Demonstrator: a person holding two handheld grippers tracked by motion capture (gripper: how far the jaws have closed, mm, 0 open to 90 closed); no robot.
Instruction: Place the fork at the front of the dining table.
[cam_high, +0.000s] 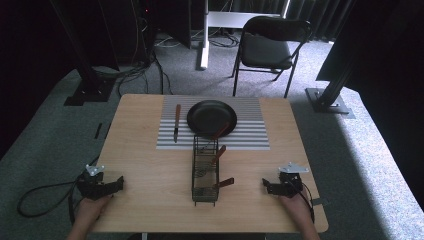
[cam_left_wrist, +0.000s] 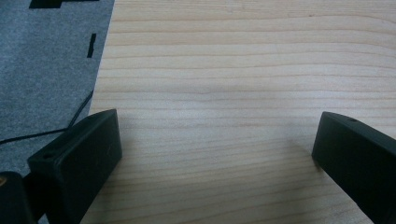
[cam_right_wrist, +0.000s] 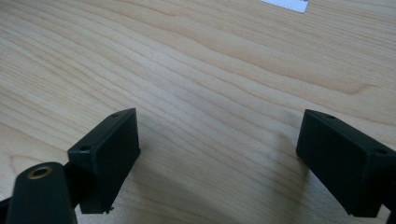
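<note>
A black wire basket (cam_high: 205, 172) stands in the middle of the wooden table (cam_high: 150, 165), with a few brown-handled utensils (cam_high: 219, 155) leaning in it. Behind it a black plate (cam_high: 212, 117) rests on a striped placemat (cam_high: 250, 131), and a brown-handled knife (cam_high: 176, 122) lies on the mat's left part. My left gripper (cam_high: 119, 184) rests open at the table's near left edge, its jaws spread over bare wood (cam_left_wrist: 215, 140). My right gripper (cam_high: 266, 186) rests open near the front right, nothing between its jaws over the wood (cam_right_wrist: 219, 135).
A black folding chair (cam_high: 270, 47) stands beyond the table's far edge on grey carpet. Black frame posts (cam_high: 90, 80) and cables sit at the left, another post base (cam_high: 327, 97) at the right. A cable (cam_high: 40, 192) trails off the left gripper.
</note>
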